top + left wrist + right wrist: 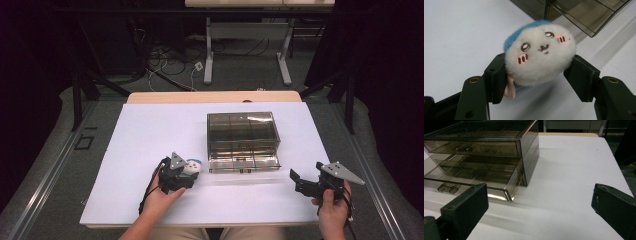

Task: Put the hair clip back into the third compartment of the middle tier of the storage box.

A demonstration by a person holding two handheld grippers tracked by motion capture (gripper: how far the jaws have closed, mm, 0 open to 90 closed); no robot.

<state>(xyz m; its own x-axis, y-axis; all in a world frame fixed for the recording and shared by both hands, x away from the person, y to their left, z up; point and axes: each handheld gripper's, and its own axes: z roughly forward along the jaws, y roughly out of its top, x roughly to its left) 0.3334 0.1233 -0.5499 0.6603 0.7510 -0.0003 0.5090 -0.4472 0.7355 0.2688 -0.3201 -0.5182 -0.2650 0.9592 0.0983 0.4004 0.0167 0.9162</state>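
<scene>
A small round plush toy [540, 53], white with a blue top and an embroidered cartoon face, sits between the pads of my left gripper [537, 77], which is shut on it. From above, the toy [192, 165] and left gripper [186, 172] rest just left of the smoky clear drawer box [243, 141]. The box's bottom drawer [471, 181] is pulled out, with dividers inside. To the right of the box my right gripper [296, 181] stands open; its jaws frame bare table, well apart, in the right gripper view [541, 207].
A white mat [150, 135] covers the table, with a wooden edge [215, 96] at the far side. Beyond it stand desk legs and cables on the floor. The upper drawer [471, 148] of the box is closed.
</scene>
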